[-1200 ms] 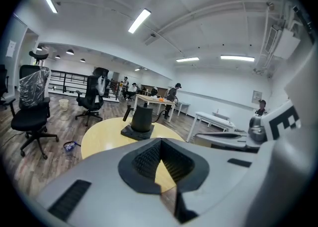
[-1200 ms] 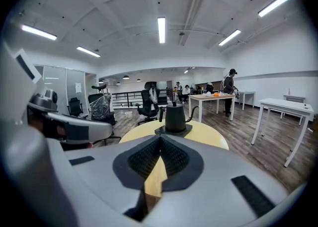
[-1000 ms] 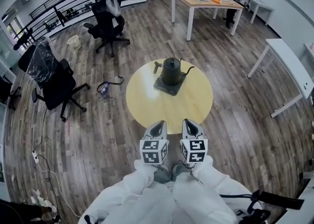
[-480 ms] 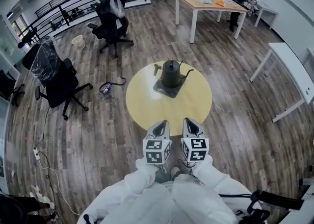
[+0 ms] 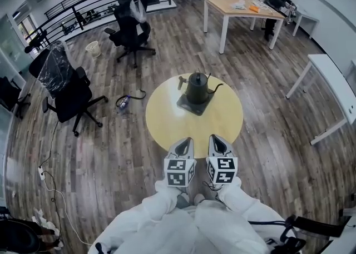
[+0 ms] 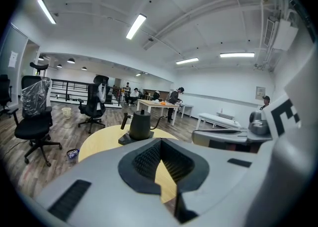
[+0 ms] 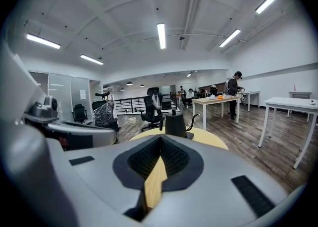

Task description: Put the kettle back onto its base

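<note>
Matte blk gooseneck kettle on square base, round yellow table

Matt black kettle (metal, seemingly) on a smooth pale-wood table.

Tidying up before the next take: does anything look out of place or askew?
The kettle stands upright on its base, nothing spilled on the table. Only a small corded thing lying on the floor left of the table looks stray.
</note>
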A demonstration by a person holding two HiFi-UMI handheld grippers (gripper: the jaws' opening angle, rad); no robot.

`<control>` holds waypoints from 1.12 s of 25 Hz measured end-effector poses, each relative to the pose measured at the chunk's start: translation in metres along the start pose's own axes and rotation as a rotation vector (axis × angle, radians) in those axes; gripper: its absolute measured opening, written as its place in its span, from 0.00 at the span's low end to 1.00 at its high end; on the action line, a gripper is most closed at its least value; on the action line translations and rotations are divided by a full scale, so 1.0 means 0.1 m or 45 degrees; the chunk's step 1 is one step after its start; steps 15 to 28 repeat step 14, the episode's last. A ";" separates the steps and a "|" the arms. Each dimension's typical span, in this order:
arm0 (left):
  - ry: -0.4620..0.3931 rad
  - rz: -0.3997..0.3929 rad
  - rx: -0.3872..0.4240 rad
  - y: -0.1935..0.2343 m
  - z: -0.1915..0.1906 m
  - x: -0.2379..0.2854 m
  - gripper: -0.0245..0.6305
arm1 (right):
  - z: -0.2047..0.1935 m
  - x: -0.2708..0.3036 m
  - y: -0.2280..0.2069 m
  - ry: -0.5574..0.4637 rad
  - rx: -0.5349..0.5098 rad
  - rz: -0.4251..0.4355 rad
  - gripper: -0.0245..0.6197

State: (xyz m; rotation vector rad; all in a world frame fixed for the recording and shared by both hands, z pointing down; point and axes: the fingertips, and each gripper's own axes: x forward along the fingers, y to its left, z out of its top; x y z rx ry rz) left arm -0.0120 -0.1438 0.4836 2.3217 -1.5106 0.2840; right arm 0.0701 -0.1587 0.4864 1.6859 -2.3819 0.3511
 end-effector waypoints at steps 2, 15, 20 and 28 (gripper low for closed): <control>-0.005 -0.002 0.001 -0.01 0.01 0.00 0.04 | 0.01 0.00 -0.01 0.001 -0.001 -0.002 0.06; 0.002 0.001 -0.006 0.03 -0.02 0.00 0.04 | -0.03 -0.01 -0.02 0.007 -0.011 -0.019 0.06; 0.002 0.001 -0.006 0.03 -0.02 0.00 0.04 | -0.03 -0.01 -0.02 0.007 -0.011 -0.019 0.06; 0.002 0.001 -0.006 0.03 -0.02 0.00 0.04 | -0.03 -0.01 -0.02 0.007 -0.011 -0.019 0.06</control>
